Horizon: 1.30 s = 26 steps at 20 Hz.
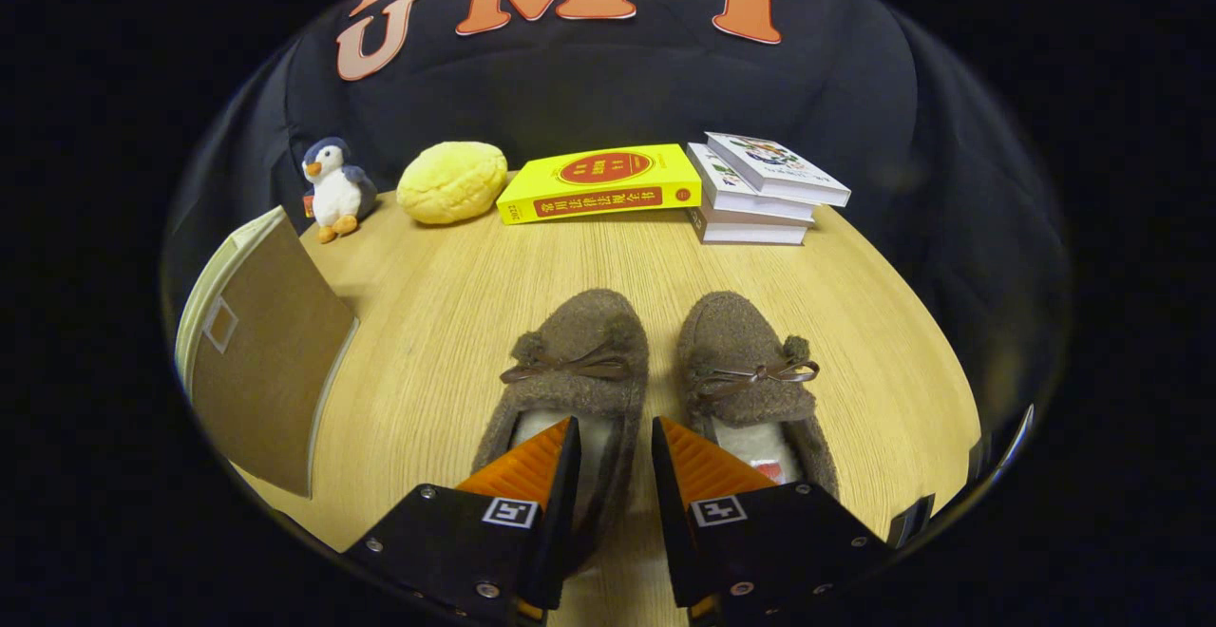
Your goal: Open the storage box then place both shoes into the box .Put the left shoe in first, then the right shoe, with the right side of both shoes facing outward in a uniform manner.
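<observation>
gripper [614,442] fingers sit a narrow gap apart, straddling the inner side wall of the left shoe [570,375]: one finger over its pale lining, the other over the strip of table between the two shoes. can't tell if they actually press on that wall, contact is hidden under the finger tips

left shoe: brown fuzzy slipper, thin brown bow across the top, toe pointing away from the fingers. right shoe [750,375] lies just beside it, parallel, same bow, toe also away; its heel opening is partly covered by the other finger. the shoes are close but a thin line of table shows between them

both on a light wooden table [427,323]

storage box [256,351] stands well off to the left of the shoes, tan flap face with a small square patch, pale rim along its top edge, tilted in this view; can't tell if it's open

beyond the shoes, along the far table edge from left: penguin plush [334,188], yellow bun-shaped cushion [452,182], yellow book [600,182] lying flat, stack of white books [760,195] touching its right end
</observation>
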Available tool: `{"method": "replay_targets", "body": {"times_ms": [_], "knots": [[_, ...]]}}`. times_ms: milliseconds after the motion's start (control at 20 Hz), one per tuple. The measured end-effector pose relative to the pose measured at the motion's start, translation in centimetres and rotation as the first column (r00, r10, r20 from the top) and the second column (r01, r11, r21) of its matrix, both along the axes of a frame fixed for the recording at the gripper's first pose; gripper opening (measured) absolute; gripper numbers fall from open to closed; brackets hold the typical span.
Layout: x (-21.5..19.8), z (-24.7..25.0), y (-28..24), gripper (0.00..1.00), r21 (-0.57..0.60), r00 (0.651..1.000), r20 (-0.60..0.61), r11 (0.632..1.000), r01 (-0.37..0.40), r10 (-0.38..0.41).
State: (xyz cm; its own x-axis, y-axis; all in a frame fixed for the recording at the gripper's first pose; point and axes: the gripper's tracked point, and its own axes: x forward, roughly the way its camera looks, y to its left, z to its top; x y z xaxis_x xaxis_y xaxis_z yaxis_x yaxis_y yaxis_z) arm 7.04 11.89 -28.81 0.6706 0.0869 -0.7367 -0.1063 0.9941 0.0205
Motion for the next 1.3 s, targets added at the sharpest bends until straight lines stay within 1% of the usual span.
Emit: {"method": "replay_targets", "body": {"times_ms": [150, 250, 300, 350, 400, 450, 500, 650, 750, 800, 950, 1100, 1300], "knots": [[1.0, -0.8, 0.2, 0.38, 0.012, 1.0, -0.026, 1.0, 0.017, -0.017], [1.9, -1.2, 0.2, 0.32, 0.008, 0.999, -0.021, 1.0, 0.029, -0.029], [2.3, -1.5, 0.1, 0.27, 0.005, 0.999, -0.02, 0.999, 0.038, -0.038], [2.5, -1.8, -0.1, 0.25, 0.0, 0.998, -0.023, 0.999, 0.051, -0.051], [2.6, -2.0, -0.2, 0.16, 0.002, 0.998, -0.032, 0.998, 0.062, -0.062], [2.7, -2.2, -0.2, 0.12, 0.002, 0.997, -0.036, 0.998, 0.07, -0.07], [2.8, -2.2, -0.1, 0.05, 0.0, 0.997, -0.036, 0.997, 0.072, -0.072], [2.7, -1.9, -0.1, 0.01, 0.006, 0.995, -0.041, 0.996, 0.092, -0.092], [2.3, -0.9, 0.4, 0.01, 0.046, 0.992, -0.043, 0.992, 0.118, -0.116], [2.1, -0.5, 0.4, 0.01, 0.037, 0.993, -0.037, 0.992, 0.118, -0.116], [2.0, 1.6, 1.5, 0.0, 0.024, 0.998, 0.008, 0.997, 0.069, -0.069], [1.1, 3.4, 2.8, 0.0, 0.063, 0.996, 0.024, 0.995, 0.083, -0.085], [0.6, 8.4, 5.9, 0.0, 0.126, 0.991, 0.058, 0.985, 0.115, -0.123]]}}
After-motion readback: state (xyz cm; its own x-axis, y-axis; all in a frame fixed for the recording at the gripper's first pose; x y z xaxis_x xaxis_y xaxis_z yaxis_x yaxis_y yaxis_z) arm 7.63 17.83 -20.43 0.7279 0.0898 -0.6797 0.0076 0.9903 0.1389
